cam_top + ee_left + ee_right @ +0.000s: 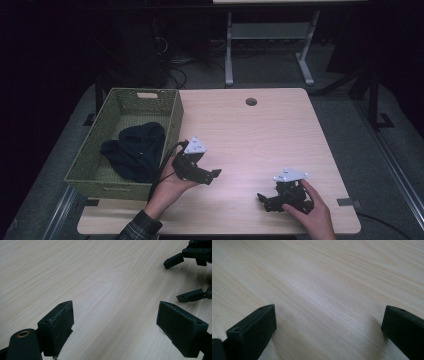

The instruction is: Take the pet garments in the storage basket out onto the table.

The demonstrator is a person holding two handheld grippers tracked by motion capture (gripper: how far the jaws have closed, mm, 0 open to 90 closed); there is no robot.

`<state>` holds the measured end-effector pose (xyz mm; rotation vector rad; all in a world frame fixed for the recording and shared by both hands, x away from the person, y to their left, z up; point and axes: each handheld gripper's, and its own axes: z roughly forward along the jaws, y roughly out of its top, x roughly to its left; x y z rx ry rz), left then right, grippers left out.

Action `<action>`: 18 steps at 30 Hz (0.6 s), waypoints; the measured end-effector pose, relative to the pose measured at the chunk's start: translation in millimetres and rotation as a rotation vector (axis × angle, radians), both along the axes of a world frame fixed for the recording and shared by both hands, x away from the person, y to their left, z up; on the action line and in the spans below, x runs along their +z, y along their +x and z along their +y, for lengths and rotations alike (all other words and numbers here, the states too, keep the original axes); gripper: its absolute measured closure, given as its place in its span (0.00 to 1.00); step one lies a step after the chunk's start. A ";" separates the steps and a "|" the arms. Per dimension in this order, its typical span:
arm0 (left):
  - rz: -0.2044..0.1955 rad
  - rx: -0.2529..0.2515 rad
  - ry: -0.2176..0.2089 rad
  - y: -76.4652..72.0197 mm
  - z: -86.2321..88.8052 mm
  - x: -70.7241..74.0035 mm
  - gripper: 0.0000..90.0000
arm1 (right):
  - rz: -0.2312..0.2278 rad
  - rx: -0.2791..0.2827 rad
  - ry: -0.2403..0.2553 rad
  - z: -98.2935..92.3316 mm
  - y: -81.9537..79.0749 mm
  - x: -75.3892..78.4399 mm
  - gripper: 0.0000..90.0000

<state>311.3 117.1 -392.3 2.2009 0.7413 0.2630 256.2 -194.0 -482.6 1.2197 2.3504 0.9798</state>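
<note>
While both sets of jaws stand wide apart and empty over the bare table [260, 135], swing left gripper [212, 176] toward ten o'clock, lift dark cloth [135, 150] from basket [172, 125]; keep right gripper [263, 198] clear.

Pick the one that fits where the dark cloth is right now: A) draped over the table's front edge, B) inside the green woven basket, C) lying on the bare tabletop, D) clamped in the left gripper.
B: the dark cloth lies bunched inside the green woven basket, while both the left gripper and the right gripper are open over bare wood.
</note>
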 end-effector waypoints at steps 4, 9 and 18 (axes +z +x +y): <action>-0.001 -0.003 0.003 2.7 -0.1 5.3 0.15 | 0.001 -0.002 0.000 0.0 -0.1 0.1 0.00; -0.006 -0.005 0.005 5.0 0.7 11.9 0.15 | 0.003 -0.003 0.001 0.1 -0.2 0.1 0.00; -0.009 -0.004 -0.009 9.8 4.3 22.1 0.15 | 0.004 -0.002 0.001 0.2 -0.2 0.1 0.00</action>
